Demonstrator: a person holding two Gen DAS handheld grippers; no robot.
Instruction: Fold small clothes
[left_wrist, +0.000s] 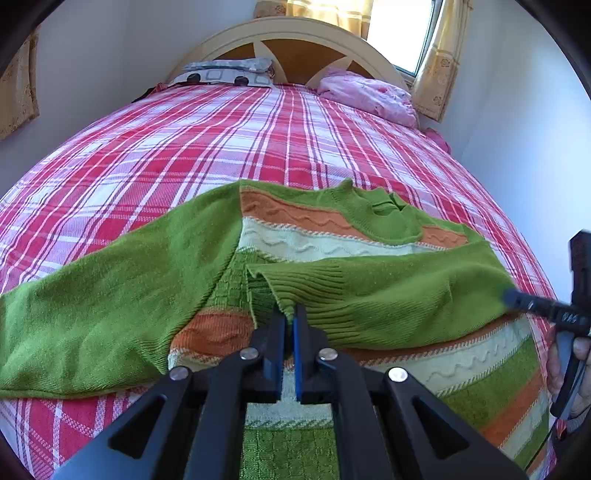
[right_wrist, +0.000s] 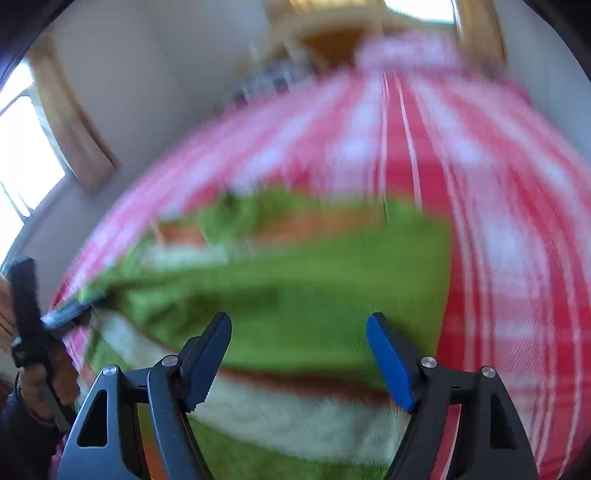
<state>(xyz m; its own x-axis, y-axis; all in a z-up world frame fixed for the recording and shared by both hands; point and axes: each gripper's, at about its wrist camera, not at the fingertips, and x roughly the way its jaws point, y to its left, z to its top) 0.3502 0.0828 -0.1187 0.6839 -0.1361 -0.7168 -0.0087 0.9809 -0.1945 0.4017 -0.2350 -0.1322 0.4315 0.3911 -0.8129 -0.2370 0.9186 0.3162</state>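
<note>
My bed (left_wrist: 221, 140) has a red checked cover. The green striped sweater (left_wrist: 110, 295) lies flat on it, at 6 o'clock in my view. One sleeve (left_wrist: 388, 291) is folded across it. My left tongs (left_wrist: 290, 321) pinch the sleeve's cuff. My right tongs (right_wrist: 299, 354) are wide apart, holding nothing.

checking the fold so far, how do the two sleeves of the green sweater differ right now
The right sleeve is folded across the sweater body; the left sleeve lies spread out on the plaid bedspread. The right sleeve's ribbed cuff is pinched in the left gripper; nothing holds the left sleeve. The right gripper is open, gripping neither. Both sleeves are plain green knit.
</note>
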